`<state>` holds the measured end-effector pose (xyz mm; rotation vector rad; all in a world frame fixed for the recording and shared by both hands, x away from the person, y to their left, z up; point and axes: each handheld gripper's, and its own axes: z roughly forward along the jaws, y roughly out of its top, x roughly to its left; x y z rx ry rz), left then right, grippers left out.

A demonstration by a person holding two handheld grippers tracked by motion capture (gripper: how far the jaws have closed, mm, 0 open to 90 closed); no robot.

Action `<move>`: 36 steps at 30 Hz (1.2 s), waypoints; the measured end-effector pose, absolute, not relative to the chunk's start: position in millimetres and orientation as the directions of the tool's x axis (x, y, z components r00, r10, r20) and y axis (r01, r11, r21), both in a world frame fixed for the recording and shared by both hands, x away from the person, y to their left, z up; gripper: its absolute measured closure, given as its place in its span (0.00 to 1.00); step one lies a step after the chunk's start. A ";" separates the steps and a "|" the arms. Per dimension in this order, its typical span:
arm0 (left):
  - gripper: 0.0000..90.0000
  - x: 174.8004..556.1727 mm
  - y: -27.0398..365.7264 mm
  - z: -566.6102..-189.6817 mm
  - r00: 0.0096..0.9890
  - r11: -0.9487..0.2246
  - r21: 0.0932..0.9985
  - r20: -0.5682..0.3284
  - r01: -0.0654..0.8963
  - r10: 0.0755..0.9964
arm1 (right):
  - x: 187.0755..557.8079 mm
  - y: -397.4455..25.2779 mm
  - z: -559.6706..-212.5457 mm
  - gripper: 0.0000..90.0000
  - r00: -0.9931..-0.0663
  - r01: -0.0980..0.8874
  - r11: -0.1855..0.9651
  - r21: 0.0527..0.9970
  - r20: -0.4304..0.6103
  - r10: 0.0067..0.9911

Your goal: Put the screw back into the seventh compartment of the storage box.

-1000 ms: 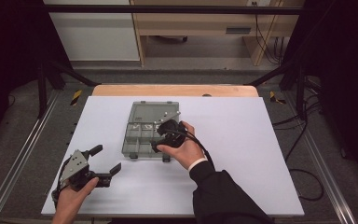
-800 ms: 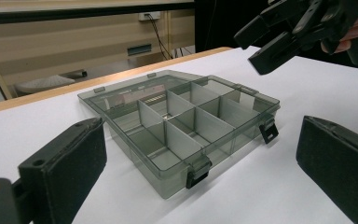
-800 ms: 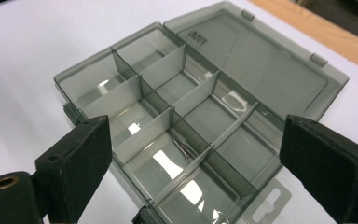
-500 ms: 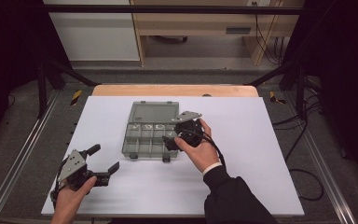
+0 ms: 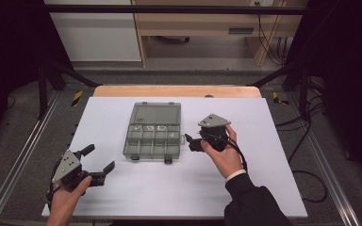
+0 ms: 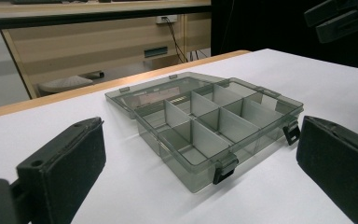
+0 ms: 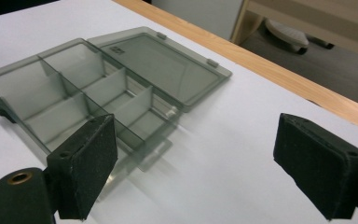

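- High view: I am logging the organizer box [image 5: 152,136] lying at the middle of the white table [image 5: 122,197], its lid [image 5: 155,114] folded flat toward the far edge. Small pale items are showing in the far row of compartments; too small to identify. The near row is looking empty.
- High view: I am holding the right gripper [image 5: 191,141] just beside the box's right edge, jaws spread, pinching nothing. The left gripper [image 5: 99,160] is resting near the table's front-left corner, well apart from the box, jaws spread too.
- Left gripper view: I am looking along spread jaws at the box [image 6: 209,126]; the near latches [image 6: 224,169] are hanging loose, and the compartments facing me are reading bare.
- Right gripper view: I am seeing the box [image 7: 84,100] partly behind my left jaw, lid [image 7: 165,65] lying flat beyond.
- Risk, by my judgement: the box is looking light and nothing is steadying it, so a one-sided push is likely sliding or spinning it. A jaw catching the thin lid could be flipping the tray and spilling those small items.
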<state>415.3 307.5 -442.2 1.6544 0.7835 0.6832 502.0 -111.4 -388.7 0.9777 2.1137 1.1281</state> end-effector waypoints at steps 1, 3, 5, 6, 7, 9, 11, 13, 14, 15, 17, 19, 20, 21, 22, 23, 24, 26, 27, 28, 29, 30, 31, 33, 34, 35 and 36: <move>0.01 415.3 308.2 -442.3 0.605 -0.154 0.978 0.038 0.141 0.795 | 500.8 -115.1 -389.6 0.15 -0.579 0.341 0.377 0.861 -0.124 0.806; 0.01 415.5 308.9 -442.4 0.592 -0.156 0.977 0.041 0.144 0.805 | 498.6 -122.9 -391.6 0.14 -0.563 0.333 0.367 0.869 -0.129 0.816; 0.02 415.7 310.0 -442.4 0.587 -0.160 0.976 0.045 0.145 0.808 | 496.0 -130.7 -393.6 0.15 -0.544 0.317 0.345 0.883 -0.129 0.829; 0.01 415.7 310.3 -442.5 0.586 -0.160 0.976 0.045 0.146 0.809 | 494.3 -134.6 -394.8 0.15 -0.537 0.308 0.336 0.890 -0.129 0.834; 0.02 415.9 310.5 -442.7 0.584 -0.159 0.976 0.044 0.146 0.810 | 492.6 -138.0 -395.8 0.15 -0.531 0.305 0.328 0.894 -0.126 0.838; 0.02 416.0 311.0 -443.2 0.586 -0.159 0.976 0.043 0.149 0.809 | 489.8 -144.8 -397.8 0.15 -0.526 0.299 0.320 0.899 -0.125 0.841; 0.02 415.9 310.7 -443.5 0.588 -0.163 0.976 0.048 0.144 0.807 | 487.3 -151.4 -399.5 0.12 -0.526 0.292 0.310 0.905 -0.119 0.842; 0.01 416.0 310.6 -443.8 0.591 -0.166 0.975 0.049 0.146 0.805 | 484.8 -158.4 -400.9 0.10 -0.523 0.286 0.305 0.908 -0.118 0.844; 0.01 416.2 310.8 -444.0 0.589 -0.169 0.975 0.051 0.148 0.806 | 483.8 -161.7 -401.7 0.10 -0.522 0.285 0.296 0.912 -0.112 0.845; 0.01 416.3 310.8 -444.2 0.589 -0.170 0.974 0.051 0.150 0.807 | 482.5 -165.3 -402.4 0.10 -0.519 0.285 0.293 0.913 -0.109 0.847; 0.02 416.3 311.0 -444.2 0.588 -0.170 0.974 0.051 0.149 0.807 | 480.2 -172.4 -403.9 0.09 -0.512 0.285 0.284 0.915 -0.105 0.853; 0.02 416.4 311.3 -444.4 0.586 -0.168 0.974 0.048 0.152 0.809 | 477.5 -178.6 -406.0 0.08 -0.501 0.288 0.272 0.918 -0.097 0.860; 0.02 416.5 311.4 -444.6 0.584 -0.166 0.974 0.047 0.153 0.810 | 476.3 -181.6 -407.0 0.08 -0.498 0.288 0.268 0.919 -0.095 0.862; 0.02 416.7 311.5 -444.9 0.584 -0.167 0.974 0.047 0.154 0.811 | 475.1 -184.4 -408.2 0.08 -0.494 0.289 0.264 0.920 -0.093 0.864; 0.02 416.9 311.7 -445.0 0.584 -0.169 0.973 0.047 0.156 0.810 | 473.8 -187.0 -409.3 0.08 -0.490 0.292 0.260 0.920 -0.090 0.867; 0.02 417.0 311.7 -445.1 0.584 -0.168 0.973 0.046 0.157 0.811 | 472.9 -190.0 -410.3 0.07 -0.485 0.289 0.261 0.921 -0.093 0.869; 0.02 417.1 311.9 -445.2 0.583 -0.168 0.973 0.046 0.158 0.811 | 471.9 -193.0 -411.2 0.07 -0.482 0.290 0.259 0.921 -0.093 0.871; 0.02 417.1 312.3 -445.2 0.582 -0.167 0.973 0.045 0.158 0.812 | 469.5 -198.4 -413.0 0.07 -0.470 0.297 0.246 0.923 -0.083 0.879; 0.02 417.1 312.6 -445.2 0.582 -0.166 0.973 0.044 0.158 0.812 | 468.6 -201.0 -414.0 0.07 -0.467 0.297 0.243 0.923 -0.081 0.880; 0.02 417.1 312.8 -445.2 0.581 -0.166 0.973 0.044 0.158 0.813 | 467.7 -203.6 -415.0 0.07 -0.464 0.296 0.242 0.924 -0.082 0.882; 0.02 417.2 313.0 -445.3 0.581 -0.164 0.974 0.042 0.159 0.813 | 466.4 -205.7 -416.1 0.07 -0.460 0.299 0.236 0.925 -0.077 0.885; 0.02 417.3 313.2 -445.4 0.580 -0.164 0.974 0.042 0.159 0.813 | 465.6 -208.1 -417.2 0.07 -0.458 0.297 0.236 0.925 -0.079 0.886; 0.02 417.4 313.4 -445.4 0.580 -0.164 0.973 0.043 0.159 0.813 | 464.5 -210.1 -418.4 0.07 -0.454 0.297 0.234 0.926 -0.079 0.887; 0.02 417.5 313.7 -445.5 0.579 -0.165 0.973 0.043 0.159 0.814 | 461.7 -213.8 -420.8 0.07 -0.446 0.301 0.226 0.927 -0.072 0.892; 0.02 417.5 313.8 -445.6 0.578 -0.163 0.974 0.042 0.160 0.815 | 460.4 -215.5 -422.0 0.07 -0.443 0.302 0.222 0.927 -0.070 0.894; 0.02 417.6 313.9 -445.7 0.578 -0.163 0.974 0.041 0.160 0.815 | 459.1 -217.0 -423.2 0.07 -0.438 0.301 0.220 0.928 -0.070 0.896; 0.02 417.6 314.0 -445.8 0.577 -0.163 0.973 0.042 0.160 0.815 | 457.8 -218.7 -424.3 0.07 -0.435 0.300 0.218 0.929 -0.070 0.898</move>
